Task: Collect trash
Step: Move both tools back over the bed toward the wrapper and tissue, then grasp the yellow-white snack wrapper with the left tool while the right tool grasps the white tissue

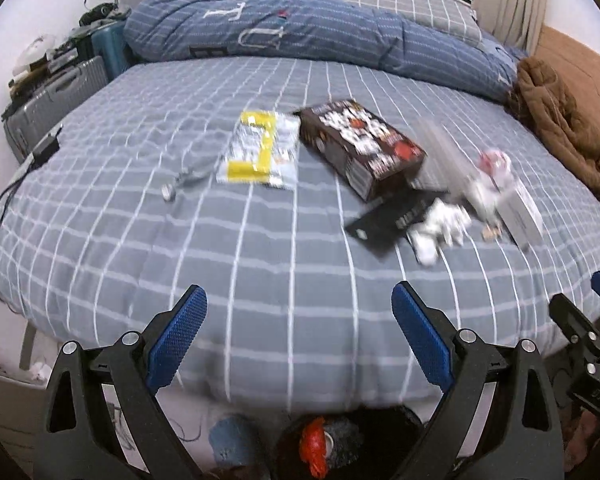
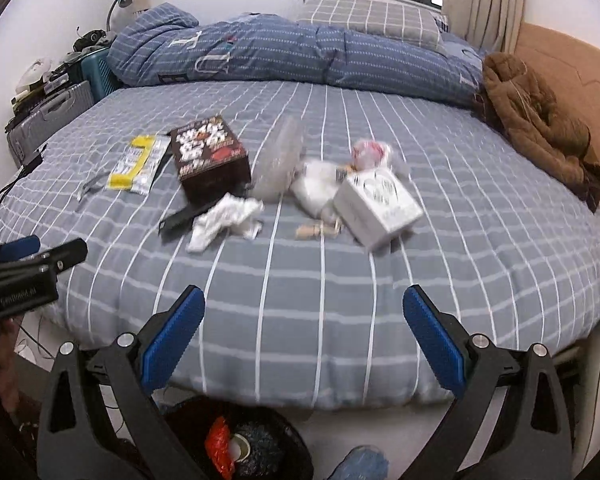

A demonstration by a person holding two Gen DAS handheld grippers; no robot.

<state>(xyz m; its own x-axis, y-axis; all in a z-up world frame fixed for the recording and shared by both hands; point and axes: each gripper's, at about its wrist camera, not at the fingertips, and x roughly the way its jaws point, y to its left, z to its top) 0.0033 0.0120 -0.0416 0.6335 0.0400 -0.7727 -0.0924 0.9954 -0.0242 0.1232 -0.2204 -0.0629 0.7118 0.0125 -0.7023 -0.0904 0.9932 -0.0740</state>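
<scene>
Both grippers hover at the near edge of the bed (image 2: 380, 320), and neither has anything between its blue pads. The left gripper (image 1: 300, 320) gapes wide, nothing gripped; the right gripper (image 2: 304, 320) is spread just as wide, nothing gripped either.

The trash lies scattered mid-bed, so take the dark brown printed box (image 2: 210, 158) as the landmark. Left of it lies a yellow-and-white wrapper (image 2: 138, 164), edge touching the box. Just in front, a flat black card (image 2: 184, 216) and a crumpled white tissue (image 2: 226, 222). Right of the box there's a clear plastic container (image 2: 278, 158), blurred, then a white plastic bag (image 2: 318, 188) and a pink-topped wad (image 2: 370, 152) beyond.

The right wrist view gives a clean look at a white carton (image 2: 380, 204), well right of the box, with small tan wooden pieces (image 2: 318, 230) just beside it. In the left wrist view that carton is a smear at the edge.

What the left wrist view offers instead: the box (image 1: 360, 144) up close, the wrapper (image 1: 260, 148) face-on, and a thin grey strip (image 1: 190, 176) further left, clearer than in the other view.

Below the bed edge, both views catch a black bin (image 2: 240, 440) with something red (image 2: 218, 444) inside. A rolled blue duvet (image 2: 292, 52) sits behind the box; a brown coat (image 2: 536, 120) far right.
</scene>
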